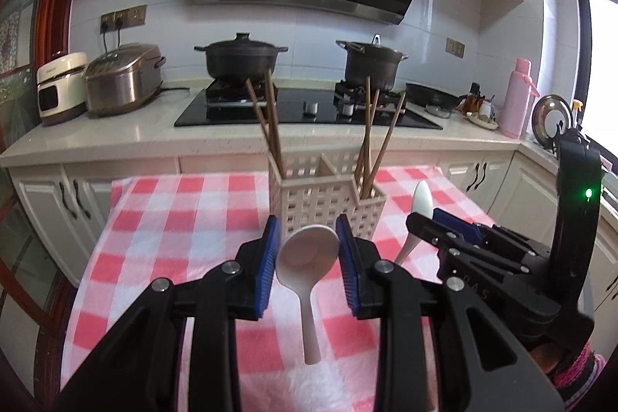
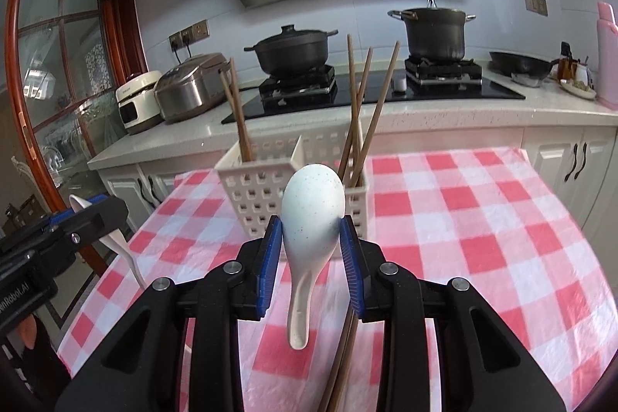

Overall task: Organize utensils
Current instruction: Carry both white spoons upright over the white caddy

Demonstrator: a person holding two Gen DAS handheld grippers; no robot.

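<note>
left wrist view: left gripper [image 1: 308,242] has its jaws closed on the bowl of a white spoon [image 1: 305,259], blue pads touching both rims. the spoon's long axis runs bowl-up, handle hanging down toward the checked cloth [image 1: 162,219], clear of it. the utensil caddy [image 1: 324,197] sits dead ahead, just past the fingertips; its top rim looks higher than the spoon bowl, so i'd judge the move needs a lift, then forward and down. chopsticks [image 1: 270,118] stand in the left compartment, more in the right. the right gripper [image 1: 444,222] shows at the right, level with this one, carrying its own spoon.

right wrist view: right gripper [image 2: 312,238] has its jaws closed on the bowl of a speckled pale spoon [image 2: 311,215], bowl back facing the camera, handle down and free. the caddy is straight ahead, slightly left. loose chopsticks [image 2: 343,354] lie on the cloth below the jaws. the left gripper [image 2: 83,211] is at the left edge with the white spoon. both are about equally near the caddy; can't tell which compartment is meant.
</note>
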